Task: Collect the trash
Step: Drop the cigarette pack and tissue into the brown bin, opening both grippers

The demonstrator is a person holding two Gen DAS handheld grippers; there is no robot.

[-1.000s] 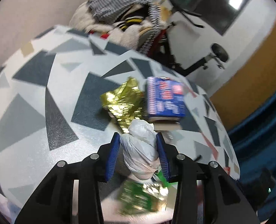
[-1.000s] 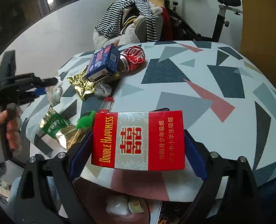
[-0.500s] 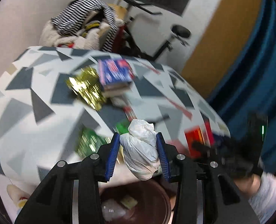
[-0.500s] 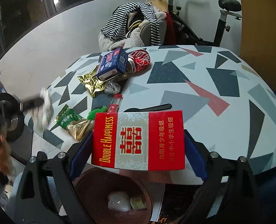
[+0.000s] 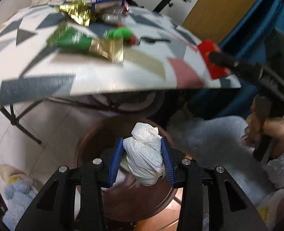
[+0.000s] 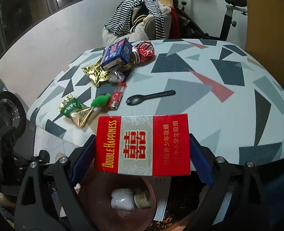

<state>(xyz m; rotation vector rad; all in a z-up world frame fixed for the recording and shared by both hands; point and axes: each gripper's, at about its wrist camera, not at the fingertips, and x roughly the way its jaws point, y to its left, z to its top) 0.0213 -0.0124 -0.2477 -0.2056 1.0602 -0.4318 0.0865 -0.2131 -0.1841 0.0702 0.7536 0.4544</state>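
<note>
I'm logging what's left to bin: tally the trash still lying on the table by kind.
Foil wrappers: 2
Cartons: 1
Cans: 1
Lighters: 1
Plastic forks: 1
Green scraps: 1
Clear wrappers: 1
Total: 8

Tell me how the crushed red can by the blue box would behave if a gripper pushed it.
The red can lies on its side, so it would probably roll, though unevenly, since it looks dented. It likely is light and would skid easily. It touches the blue box, which may shift too.
</note>
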